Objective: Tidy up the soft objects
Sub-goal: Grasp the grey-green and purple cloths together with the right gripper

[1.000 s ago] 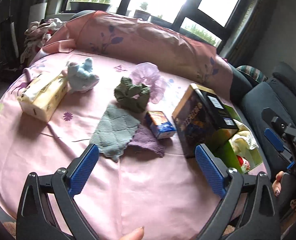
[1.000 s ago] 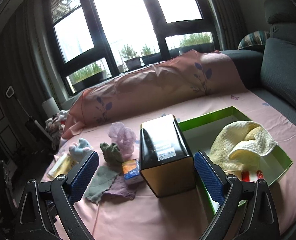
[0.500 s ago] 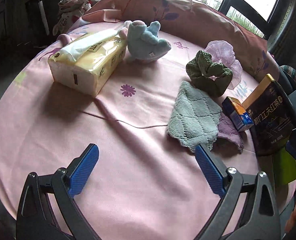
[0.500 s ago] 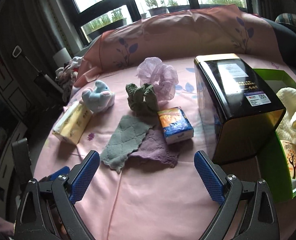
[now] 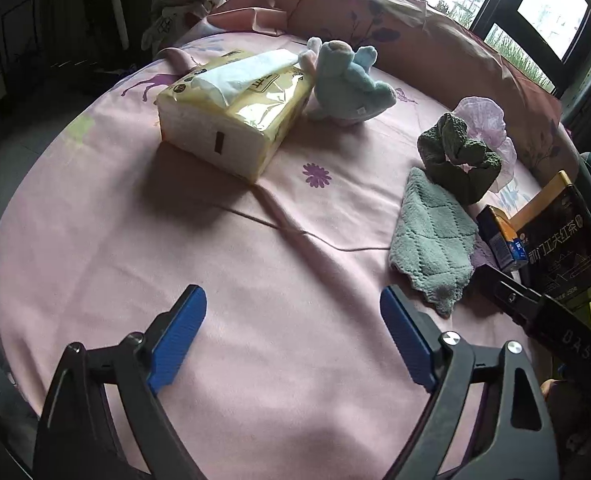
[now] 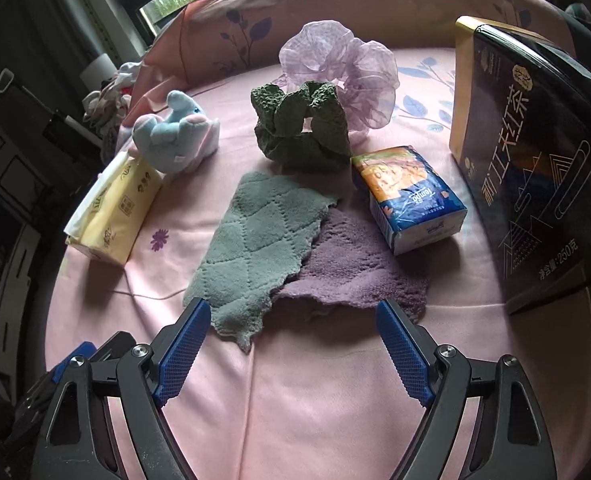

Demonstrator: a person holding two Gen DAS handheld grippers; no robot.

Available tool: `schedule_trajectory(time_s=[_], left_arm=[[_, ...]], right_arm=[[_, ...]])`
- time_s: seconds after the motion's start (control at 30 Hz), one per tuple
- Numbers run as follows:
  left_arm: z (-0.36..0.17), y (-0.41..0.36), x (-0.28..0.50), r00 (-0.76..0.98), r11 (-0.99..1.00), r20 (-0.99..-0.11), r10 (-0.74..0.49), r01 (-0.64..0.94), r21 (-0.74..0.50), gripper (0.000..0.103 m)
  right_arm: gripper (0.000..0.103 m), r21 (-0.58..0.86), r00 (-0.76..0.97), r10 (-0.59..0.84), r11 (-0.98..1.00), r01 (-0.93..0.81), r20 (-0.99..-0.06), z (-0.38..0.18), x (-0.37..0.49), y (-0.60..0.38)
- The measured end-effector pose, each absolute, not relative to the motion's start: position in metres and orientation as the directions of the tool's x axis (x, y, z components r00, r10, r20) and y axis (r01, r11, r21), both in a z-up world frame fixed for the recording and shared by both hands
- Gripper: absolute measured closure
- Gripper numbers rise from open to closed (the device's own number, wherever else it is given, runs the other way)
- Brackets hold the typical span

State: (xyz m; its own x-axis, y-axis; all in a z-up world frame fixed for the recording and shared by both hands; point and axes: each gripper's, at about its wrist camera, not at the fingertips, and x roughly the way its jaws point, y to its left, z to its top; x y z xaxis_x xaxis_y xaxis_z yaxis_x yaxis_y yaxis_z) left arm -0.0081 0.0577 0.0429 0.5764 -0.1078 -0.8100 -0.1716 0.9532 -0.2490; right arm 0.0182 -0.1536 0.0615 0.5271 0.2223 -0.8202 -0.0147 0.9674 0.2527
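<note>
Both your left gripper [image 5: 291,336] and right gripper [image 6: 291,348] gape empty; grey cloth [image 6: 255,240], frame centre, and green scrunchie [image 6: 301,128] above it remain unsorted.

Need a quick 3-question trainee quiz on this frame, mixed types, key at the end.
1. True or false: the grey-green quilted cloth lies partly over the purple fleece cloth.
2. Which thing touches the yellow plastic tissue pack? A) dark green crinkled scrunchie B) light blue plush toy C) black and gold tea box
3. Fill in: the right gripper has its jaws ____ and nearest the two cloths; the left gripper is over bare pink sheet.

Key: 1 true; 2 B; 3 open
</note>
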Motion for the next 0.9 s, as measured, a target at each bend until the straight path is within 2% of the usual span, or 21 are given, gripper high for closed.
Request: schedule_trajectory(time_s=[0.23,0.3,0.4,0.53,0.6,0.7,0.73,0.9], left_arm=[[0.048,0.063,-0.009,0.590,0.941,-0.797,-0.134,-0.176,-0.288,0.024],[0.049,0.066,-0.010,0.591,0.938,-0.795,-0.138,-0.179,-0.297,0.025],[0.051,0.069,-0.010,0.598,0.930,-0.787,-0.151,-0.184,-0.318,0.025],[0.054,0.072,-0.011,0.606,0.924,-0.780,-0.156,-0.189,-0.332,0.025],[0.054,0.072,-0.011,0.601,0.926,-0.784,-0.153,-0.191,-0.327,0.025],[0.053,0.071,-0.010,0.596,0.927,-0.786,-0.164,-0.179,-0.329,0.025],[0.053,0.071,-0.011,0.595,0.926,-0.786,-0.169,-0.177,-0.333,0.025],[0.054,0.075,-0.013,0.600,0.914,-0.776,-0.196,-0.175,-0.367,0.025]], right_arm=[[0.017,0.151,0.520,0.135,0.988,-0.012,-0.843,0.047,0.045,-0.136],[0.021,0.114,0.523,0.098,0.994,-0.002,-0.847,0.045,0.048,-0.131],[0.042,0.045,0.526,0.025,0.999,0.026,-0.850,0.046,0.049,-0.124],[0.064,0.077,0.529,0.056,0.997,0.017,-0.847,0.051,0.044,-0.126],[0.084,0.133,0.512,0.120,0.991,-0.011,-0.850,0.053,0.039,-0.127],[0.087,0.265,0.466,0.269,0.961,-0.075,-0.843,0.048,0.018,-0.128],[0.093,0.318,0.439,0.327,0.943,-0.096,-0.837,0.045,0.012,-0.128],[0.093,0.347,0.464,0.377,0.925,-0.153,-0.801,0.065,-0.019,-0.120]])
